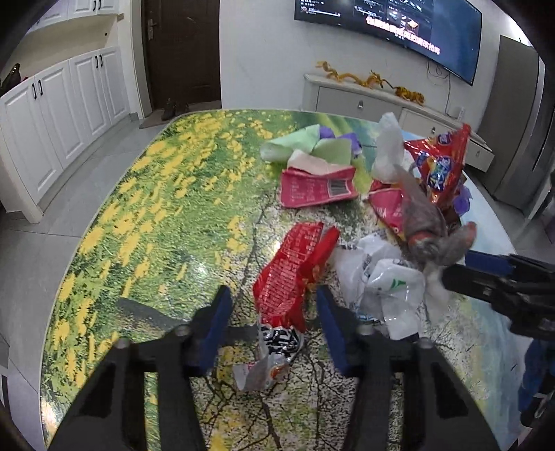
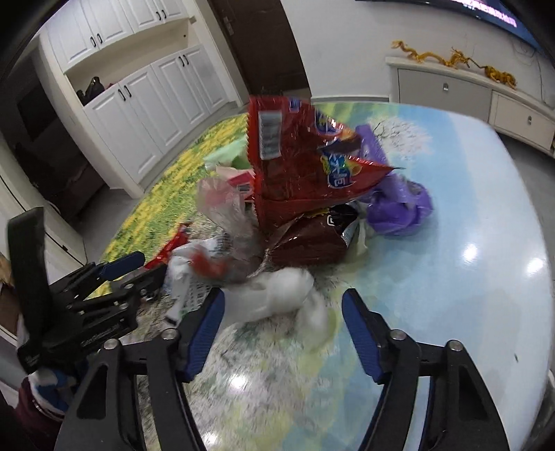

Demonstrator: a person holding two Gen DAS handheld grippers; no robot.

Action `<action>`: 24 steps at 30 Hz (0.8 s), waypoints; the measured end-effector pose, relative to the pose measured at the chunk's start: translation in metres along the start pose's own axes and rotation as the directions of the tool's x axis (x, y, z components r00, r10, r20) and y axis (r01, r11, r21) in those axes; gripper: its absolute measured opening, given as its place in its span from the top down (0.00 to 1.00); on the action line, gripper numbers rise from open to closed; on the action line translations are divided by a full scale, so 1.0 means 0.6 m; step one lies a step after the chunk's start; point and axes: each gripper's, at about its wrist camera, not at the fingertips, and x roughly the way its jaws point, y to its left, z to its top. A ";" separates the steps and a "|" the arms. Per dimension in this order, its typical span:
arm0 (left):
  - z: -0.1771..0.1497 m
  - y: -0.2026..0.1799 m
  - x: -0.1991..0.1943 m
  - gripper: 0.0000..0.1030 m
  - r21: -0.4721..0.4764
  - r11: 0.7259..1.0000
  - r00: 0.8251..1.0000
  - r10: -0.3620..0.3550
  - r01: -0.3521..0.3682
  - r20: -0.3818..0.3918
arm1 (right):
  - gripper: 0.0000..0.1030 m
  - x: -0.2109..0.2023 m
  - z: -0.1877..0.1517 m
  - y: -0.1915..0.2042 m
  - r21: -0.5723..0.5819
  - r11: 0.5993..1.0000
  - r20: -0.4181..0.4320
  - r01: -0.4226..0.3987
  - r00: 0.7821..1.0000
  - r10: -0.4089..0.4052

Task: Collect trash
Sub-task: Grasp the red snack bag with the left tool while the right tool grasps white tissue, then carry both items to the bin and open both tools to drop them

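Trash: a loose heap of wrappers and bags on the table (image 1: pixel 145 208), gathered toward its right half and far edge.

- Red wrapper (image 1: pixel 295 274), white print, crumpled, lying near the table's near edge between my left gripper (image 1: pixel 274 308) fingers. The jaws stand partly open on either side of it; the blue pads (image 1: pixel 216 322) do not press on it.
- Torn silver-and-black scrap (image 1: pixel 270 357) just below that wrapper, nearer the edge.
- White plastic bag (image 2: pixel 277 295), blurred, lying ahead of my right gripper (image 2: pixel 282 328). Its jaws stand roughly half open, the left pad (image 2: pixel 204 333) at the bag's edge; whether it touches I cannot tell. Nothing is held.
- Large red snack bag (image 2: pixel 295 166) standing up in the heap, a dark brown bag (image 2: pixel 312 239) below it, purple plastic (image 2: pixel 399 204) to its right.
- Pink flat packet (image 1: pixel 317 185) with a barcode and green paper (image 1: pixel 298 142) toward the far edge.
- Clear crumpled film (image 2: pixel 225 208) at the heap's left side.

Surface: glossy tabletop printed with yellow flowers, pale blossom trees and blue sky; rounded corners; light glare on the right.

Room: white panelled cupboards (image 1: pixel 62 114) on the left, a dark wooden door (image 1: pixel 182 52), grey floor tiles, a low white sideboard (image 2: pixel 468 93) bearing golden dragon ornaments (image 2: pixel 451 57), a wall screen (image 1: pixel 388 31) above it.
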 end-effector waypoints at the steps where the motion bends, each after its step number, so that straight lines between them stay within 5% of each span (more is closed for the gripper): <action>1: 0.000 0.000 0.002 0.69 -0.001 1.000 1.000 -0.002 0.002 -0.004 | 0.52 0.004 -0.002 0.000 0.002 1.000 -0.007 -0.007 1.000 0.007; 6: -0.004 -0.006 -0.009 0.76 0.010 1.000 1.000 0.009 -0.009 0.010 | 0.74 -0.007 -0.013 -0.006 -0.016 0.999 0.008 -0.032 0.999 0.032; 15: -0.006 -0.019 -0.103 0.79 -0.019 1.000 0.994 0.009 -0.007 0.104 | 0.80 -0.104 -0.063 -0.038 -0.009 0.997 0.078 -0.082 0.994 0.082; 20: 0.007 -0.101 -0.152 0.79 0.072 0.994 0.985 -0.094 0.084 0.145 | 0.80 -0.182 -0.096 -0.092 0.049 0.998 0.151 -0.041 0.988 0.034; 24: 0.015 -0.221 -0.151 0.79 0.169 0.959 0.965 -0.245 0.226 0.099 | 0.80 -0.246 -0.140 -0.185 0.158 0.985 0.187 0.074 0.977 -0.103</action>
